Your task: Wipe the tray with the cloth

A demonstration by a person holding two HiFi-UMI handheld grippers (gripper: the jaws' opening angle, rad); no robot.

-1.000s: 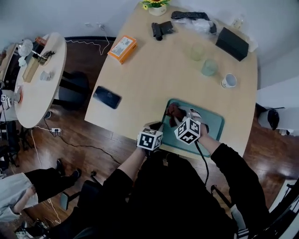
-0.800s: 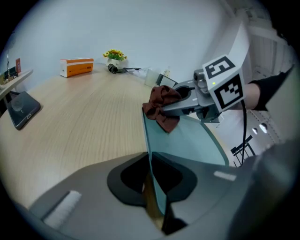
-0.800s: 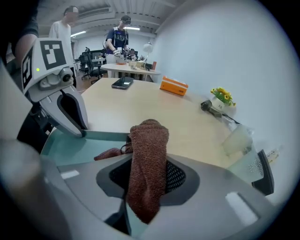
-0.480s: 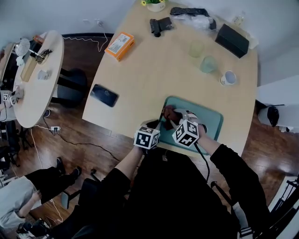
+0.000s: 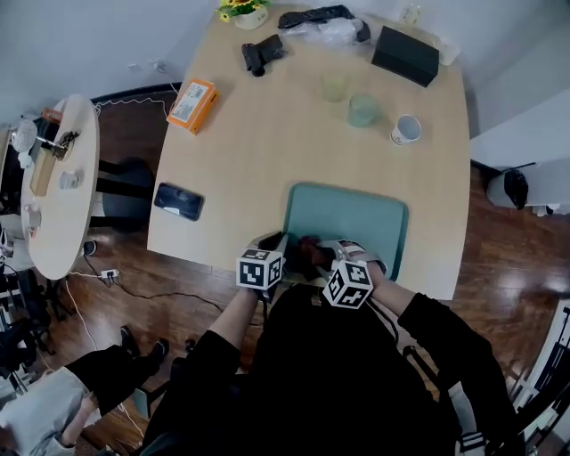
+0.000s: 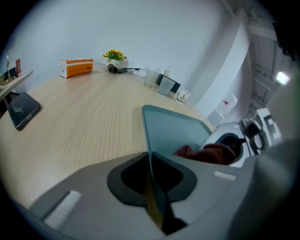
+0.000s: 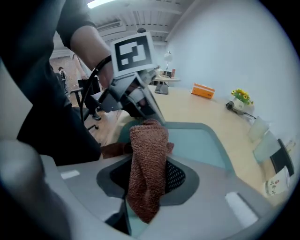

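A teal tray point(image 5: 349, 214) lies at the near edge of the wooden table point(image 5: 267, 151). My left gripper point(image 5: 278, 246) sits at the tray's near left corner. In the left gripper view my left gripper point(image 6: 151, 165) is shut on the thin rim of the tray point(image 6: 172, 130). My right gripper point(image 5: 322, 256) is shut on a dark red cloth point(image 5: 310, 251), which rests on the tray's near left part. In the right gripper view the cloth point(image 7: 147, 159) hangs folded between the jaws over the tray point(image 7: 199, 146), close to the left gripper point(image 7: 136, 96).
On the table are a black phone point(image 5: 178, 201), an orange box point(image 5: 191, 100), two glasses point(image 5: 334, 86), a mug point(image 5: 405, 130), a black box point(image 5: 405, 55) and a flower pot point(image 5: 242, 11). A round side table point(image 5: 49, 178) stands at the left.
My right gripper has drawn the cloth from the tray's far left part toward its near edge. The left gripper stays at the tray's near left corner.
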